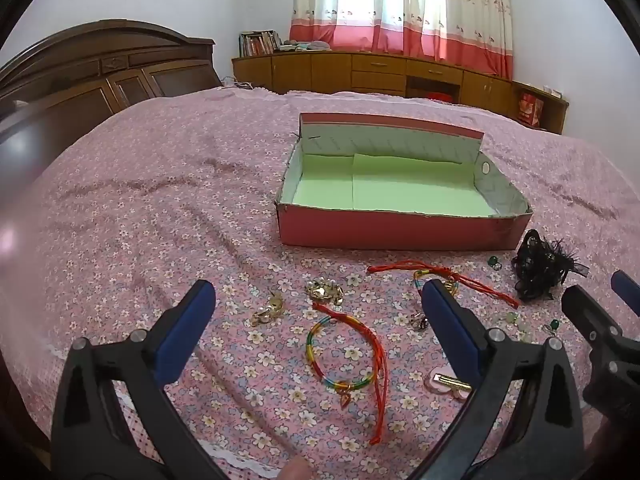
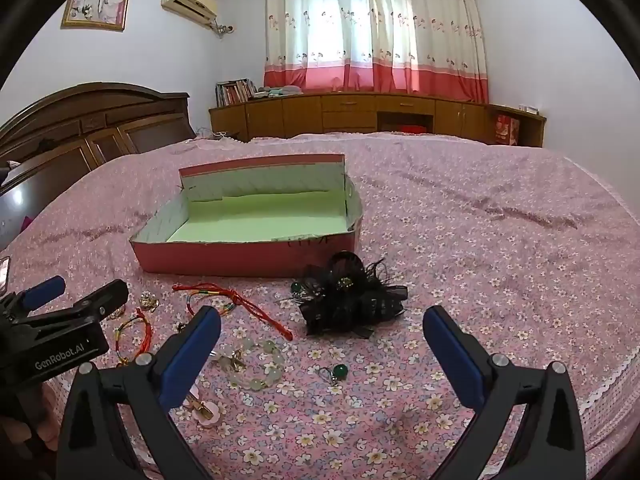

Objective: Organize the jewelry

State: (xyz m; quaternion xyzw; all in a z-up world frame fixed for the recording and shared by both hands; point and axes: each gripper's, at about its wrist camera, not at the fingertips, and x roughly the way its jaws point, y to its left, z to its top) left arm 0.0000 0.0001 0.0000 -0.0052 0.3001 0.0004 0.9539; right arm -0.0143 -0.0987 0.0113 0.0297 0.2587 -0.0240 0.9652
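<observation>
A wide bed (image 1: 160, 200) covered in a pink floral sheet fills both views, with a dark wooden headboard (image 1: 100, 68) at its left and a low wooden cabinet (image 2: 360, 114) under red-and-white curtains (image 2: 376, 36) along the far wall. On the sheet sits an open pink cardboard box (image 1: 396, 228) with a pale green lining, holding nothing that shows. The jewelry lies scattered on the bed in front of the box's near wall.

The left gripper (image 1: 316, 300) hovers low over the pieces, its blue-padded fingers spread wide apart and holding nothing. The right gripper (image 2: 322, 328) hovers beside it to the right, likewise spread apart and holding nothing.

A black feathery hair ornament (image 2: 348, 296) lies nearest the box's right corner. To its left runs a red cord bracelet (image 1: 444, 276). Between the left gripper's fingers lies a rainbow-and-red cord bracelet (image 1: 344, 354), with two gold pearl brooches (image 1: 326, 290) just beyond it. A pale green bead bracelet (image 2: 256, 364) and a green drop earring (image 2: 336, 372) lie between the right gripper's fingers, and a pink hair clip (image 1: 450, 382) rests near the left gripper's right finger.
</observation>
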